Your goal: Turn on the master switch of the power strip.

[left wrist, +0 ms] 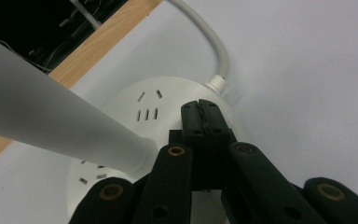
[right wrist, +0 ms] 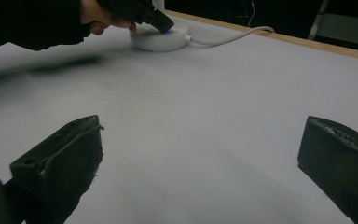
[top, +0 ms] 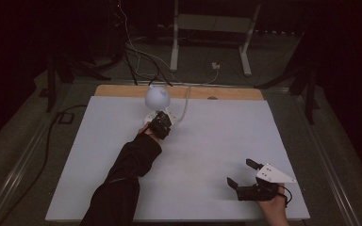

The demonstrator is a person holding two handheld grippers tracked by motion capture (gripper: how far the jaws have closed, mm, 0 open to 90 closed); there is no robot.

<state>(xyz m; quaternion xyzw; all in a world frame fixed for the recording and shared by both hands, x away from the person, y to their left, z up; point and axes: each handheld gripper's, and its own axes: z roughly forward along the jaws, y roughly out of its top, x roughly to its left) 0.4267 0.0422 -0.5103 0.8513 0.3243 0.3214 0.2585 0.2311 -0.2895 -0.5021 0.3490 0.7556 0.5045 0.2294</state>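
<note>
- The left tongs [top: 161, 123] are reaching to the far side of the counter [top: 207, 136], with the person's dark sleeve [top: 122, 179] stretching out behind them in the high view.
- In the left gripper view, the left tongs [left wrist: 201, 114] are pressed together with their jaws meeting, gripping nothing, and their tips are resting on or just above the top of a round white lamp base [left wrist: 168, 112].
- The lamp base is carrying slotted sockets [left wrist: 147, 113] on its upper face, and a white stem [left wrist: 51, 126] is rising from it at a slant towards the upper left of that view.
- A white cord [left wrist: 209, 42] is leaving the base at its far edge and curving away over the counter towards the wooden strip [left wrist: 98, 42] at the back.
- In the high view, the lamp's white globe-shaped head [top: 157, 97] is sitting just beyond the left tongs, near the counter's far edge.
- The right tongs [top: 245, 175] are hovering near the right front corner of the counter, well apart from the lamp, with a hand [top: 273, 209] behind them.
- In the right gripper view, the right tongs [right wrist: 200, 158] are standing wide, with bare white counter between their jaws.
- Farther off in that view, the lamp base [right wrist: 161, 37] is showing a small blue light [right wrist: 166, 31] where the left tongs [right wrist: 161, 21] are meeting it.
</note>
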